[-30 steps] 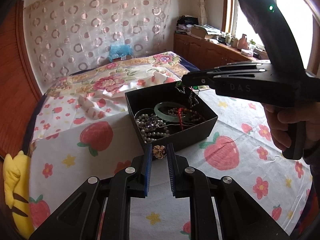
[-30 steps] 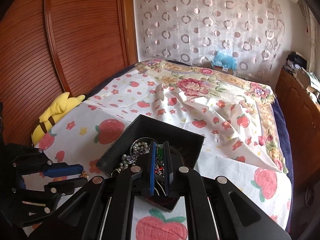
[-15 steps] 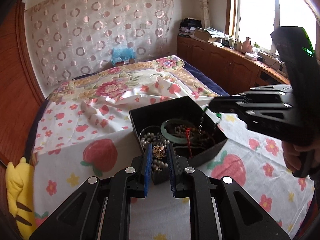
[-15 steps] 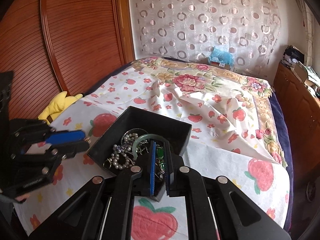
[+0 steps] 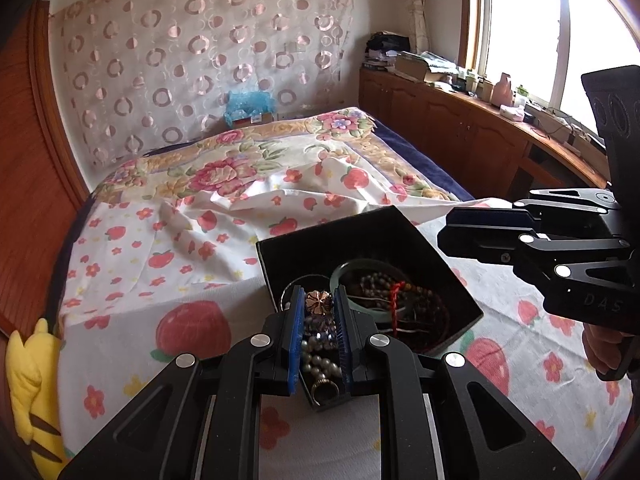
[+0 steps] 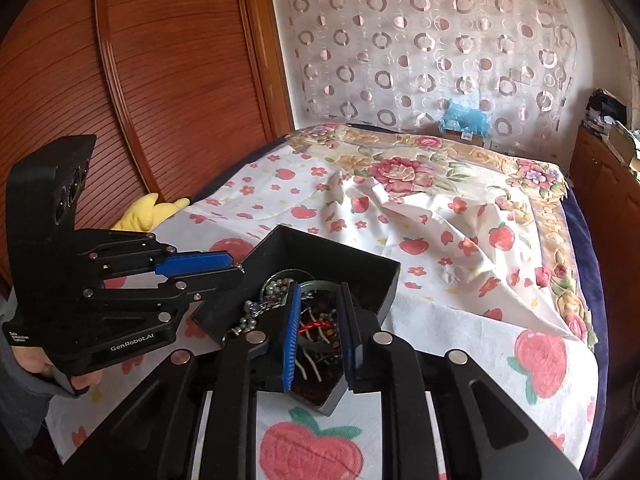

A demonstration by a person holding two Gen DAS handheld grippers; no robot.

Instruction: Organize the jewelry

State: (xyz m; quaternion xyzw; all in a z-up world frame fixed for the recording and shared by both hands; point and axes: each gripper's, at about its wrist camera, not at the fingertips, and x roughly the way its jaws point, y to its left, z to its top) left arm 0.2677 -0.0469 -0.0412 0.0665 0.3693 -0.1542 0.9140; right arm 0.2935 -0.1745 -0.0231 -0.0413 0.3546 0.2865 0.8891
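Presently depositing | left gripper [image 5: 317,306] is pinching a rose-gold flower-shaped brooch [image 5: 319,302] above the open black rectangular jewelry box [image 5: 372,226], near its 7 o'clock corner | right gripper [image 6: 319,300] is hovering with fingers spread, empty, over the box | next: likely lowering and parting the left fingers.

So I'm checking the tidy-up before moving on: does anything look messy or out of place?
The black box holds a tangled heap: pearl strand, green bangle and dark bead strings overlap. Nothing has spilled onto the bedsheet.
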